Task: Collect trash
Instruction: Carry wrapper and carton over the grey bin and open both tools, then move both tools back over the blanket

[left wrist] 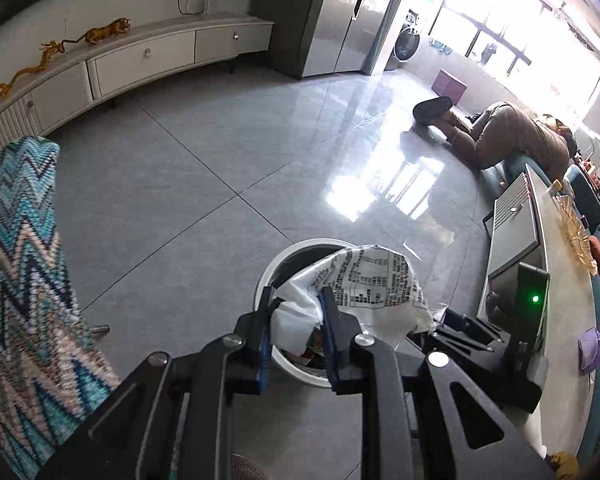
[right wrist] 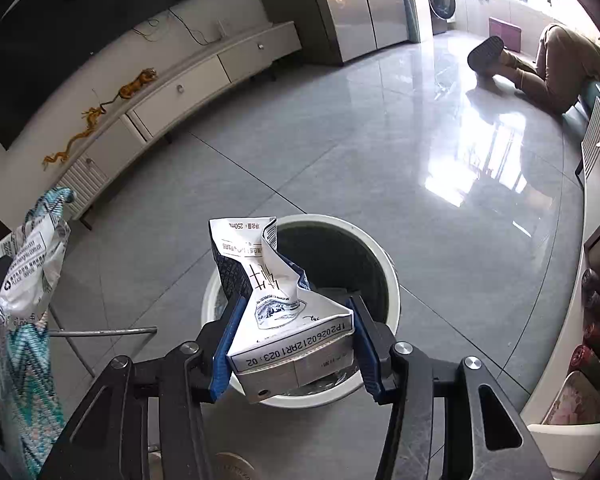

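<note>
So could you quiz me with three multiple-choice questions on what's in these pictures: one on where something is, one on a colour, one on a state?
1. Where is the crushed milk carton?
A. on the TV cabinet
B. above the open bin
C. flat on the floor

2. What colour are the pads on the hand-held gripper fingers?
A. blue
B. red
C. yellow

3. What is the left hand-held gripper doing?
A. standing empty
B. resting on the floor
C. pinching a white printed plastic bag

Answers:
1 B: the right hand-held gripper holds the carton with the white bin rim behind and below it.
2 A: both pads beside the carton show blue.
3 C: the plastic bag bunches between its fingers, over the bin.
</note>
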Tool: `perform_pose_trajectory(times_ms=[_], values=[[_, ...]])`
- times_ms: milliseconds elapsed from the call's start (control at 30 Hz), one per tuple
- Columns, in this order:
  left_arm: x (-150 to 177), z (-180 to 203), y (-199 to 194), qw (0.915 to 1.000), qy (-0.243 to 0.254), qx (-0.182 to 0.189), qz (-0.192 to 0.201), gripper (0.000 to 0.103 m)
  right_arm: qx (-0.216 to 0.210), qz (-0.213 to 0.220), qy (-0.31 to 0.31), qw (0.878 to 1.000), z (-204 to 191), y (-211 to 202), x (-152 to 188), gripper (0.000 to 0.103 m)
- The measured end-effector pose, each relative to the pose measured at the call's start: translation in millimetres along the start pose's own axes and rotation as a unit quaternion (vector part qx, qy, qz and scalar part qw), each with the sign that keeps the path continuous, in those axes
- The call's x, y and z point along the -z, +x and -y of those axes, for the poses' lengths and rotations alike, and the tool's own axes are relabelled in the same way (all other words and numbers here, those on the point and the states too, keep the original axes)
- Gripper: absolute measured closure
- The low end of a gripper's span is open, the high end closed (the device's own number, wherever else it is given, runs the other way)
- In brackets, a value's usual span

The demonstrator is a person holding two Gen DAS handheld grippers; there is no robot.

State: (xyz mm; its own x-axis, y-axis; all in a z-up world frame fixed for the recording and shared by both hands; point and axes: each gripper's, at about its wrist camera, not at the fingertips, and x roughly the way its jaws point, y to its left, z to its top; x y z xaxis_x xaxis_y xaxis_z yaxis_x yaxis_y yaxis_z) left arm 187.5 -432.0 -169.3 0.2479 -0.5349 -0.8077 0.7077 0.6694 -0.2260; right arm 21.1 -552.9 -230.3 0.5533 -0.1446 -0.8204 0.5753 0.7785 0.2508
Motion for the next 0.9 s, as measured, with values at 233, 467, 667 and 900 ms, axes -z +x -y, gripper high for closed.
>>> perform_pose_trajectory(times_ms=[233, 467, 667, 900], values=[[-17.1, -1.5, 45.7, 0.9982, -0.034, 0.042, -0.025, 0.057, 0.006, -0.017, 0.021, 1.000, 12.7, 38.9, -5.4, 0.048], [-18.5, -1.6, 8.4, 0.9987, -0.019, 0.045, 0.014, 0.057, 0.022, -0.001, 0.016, 1.000, 0.4, 30.8, -8.8, 0.027], [-11.6, -3.2, -62.5, 0.9961, -0.002, 0.034, 0.081, 0.057, 0.016, 0.054, 0.006, 0.998, -22.9, -15.7, -19.3, 0.021], [10.7, -23.6, -159.8, 0.9895, 0.014, 0.009, 0.143, 0.057, -0.029, 0.126, -0.030, 0.991, -72.0, -95.9, -25.6, 0.020]])
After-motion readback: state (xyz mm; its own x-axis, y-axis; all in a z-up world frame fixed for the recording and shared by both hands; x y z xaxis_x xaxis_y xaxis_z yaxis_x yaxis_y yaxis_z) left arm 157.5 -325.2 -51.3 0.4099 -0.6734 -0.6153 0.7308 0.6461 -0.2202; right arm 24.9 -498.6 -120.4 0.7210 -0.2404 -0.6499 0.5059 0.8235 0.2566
